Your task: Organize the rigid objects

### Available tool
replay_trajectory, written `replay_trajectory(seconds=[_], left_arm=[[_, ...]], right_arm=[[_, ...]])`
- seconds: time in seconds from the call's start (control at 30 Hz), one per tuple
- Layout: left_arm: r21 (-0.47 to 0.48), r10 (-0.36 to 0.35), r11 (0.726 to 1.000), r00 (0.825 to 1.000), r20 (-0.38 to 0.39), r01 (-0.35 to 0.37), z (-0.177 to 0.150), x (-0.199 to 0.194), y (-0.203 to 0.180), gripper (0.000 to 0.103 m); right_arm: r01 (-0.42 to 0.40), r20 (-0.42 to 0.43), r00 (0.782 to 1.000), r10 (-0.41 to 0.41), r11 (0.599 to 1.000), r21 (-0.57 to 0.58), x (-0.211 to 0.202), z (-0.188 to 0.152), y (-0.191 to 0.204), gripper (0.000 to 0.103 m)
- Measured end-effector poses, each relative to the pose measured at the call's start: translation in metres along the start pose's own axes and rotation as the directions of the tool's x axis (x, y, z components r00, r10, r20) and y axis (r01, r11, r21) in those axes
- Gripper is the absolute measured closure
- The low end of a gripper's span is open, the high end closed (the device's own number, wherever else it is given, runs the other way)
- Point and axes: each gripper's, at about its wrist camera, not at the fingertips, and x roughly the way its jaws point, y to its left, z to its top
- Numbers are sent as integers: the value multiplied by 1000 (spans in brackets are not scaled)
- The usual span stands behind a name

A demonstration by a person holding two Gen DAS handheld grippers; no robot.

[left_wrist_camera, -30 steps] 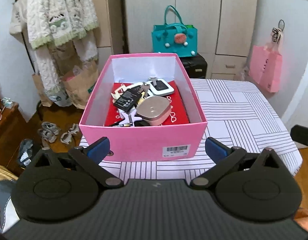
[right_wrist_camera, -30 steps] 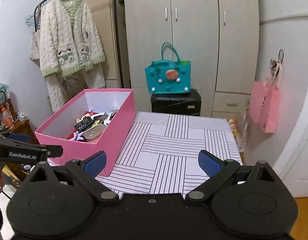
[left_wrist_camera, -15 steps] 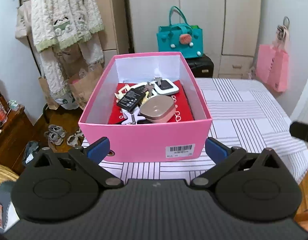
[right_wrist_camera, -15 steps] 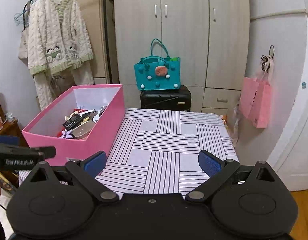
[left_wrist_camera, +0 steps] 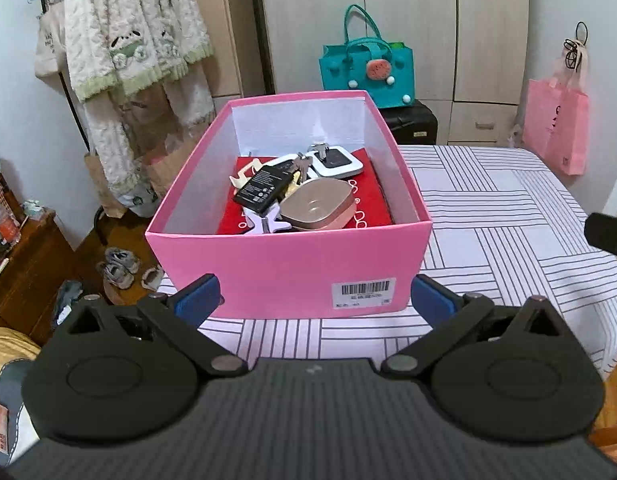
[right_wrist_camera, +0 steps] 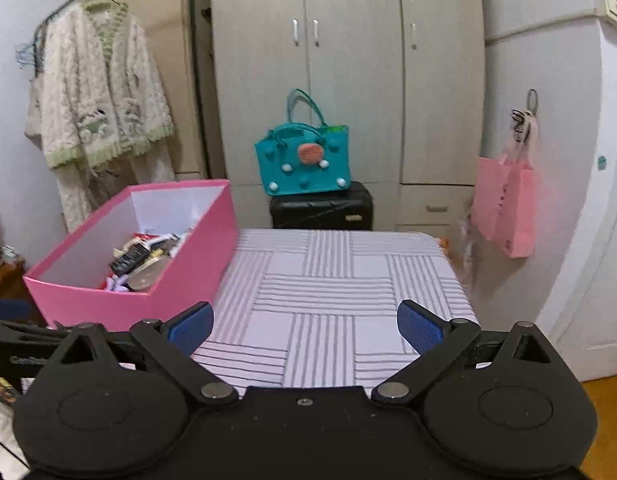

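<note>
A pink cardboard box [left_wrist_camera: 288, 268] [right_wrist_camera: 180, 280] stands on the left part of the striped table [left_wrist_camera: 508, 208] [right_wrist_camera: 332, 280]. Inside it lie a rose-gold case [left_wrist_camera: 318, 206], a black battery pack [left_wrist_camera: 264, 186], keys [left_wrist_camera: 304, 162], a white-framed device [left_wrist_camera: 336, 160] and a red booklet [left_wrist_camera: 372, 196] underneath. My left gripper [left_wrist_camera: 314, 300] hangs open just in front of the box's near wall, holding nothing. My right gripper [right_wrist_camera: 304, 326] is open over the table's near edge, to the right of the box, also with nothing between its fingers.
A teal handbag [right_wrist_camera: 304, 164] sits on a black suitcase [right_wrist_camera: 320, 210] behind the table, before wardrobe doors [right_wrist_camera: 348, 60]. A pink bag [right_wrist_camera: 508, 200] hangs at right. A cream cardigan [left_wrist_camera: 132, 36] hangs at left above shoes [left_wrist_camera: 120, 268] on the floor.
Both grippers have drifted back and slightly up from the table, so the box looks a little farther and lower. Both stay open. The box's contents have not moved.
</note>
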Motion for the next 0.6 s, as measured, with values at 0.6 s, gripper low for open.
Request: replay_trajectory(seconds=[0.6], left_arm=[[41, 30, 999, 999, 38, -31, -4, -5, -6, 0]], right_arm=[[51, -25, 998, -51, 999, 6, 0, -12, 4, 3]])
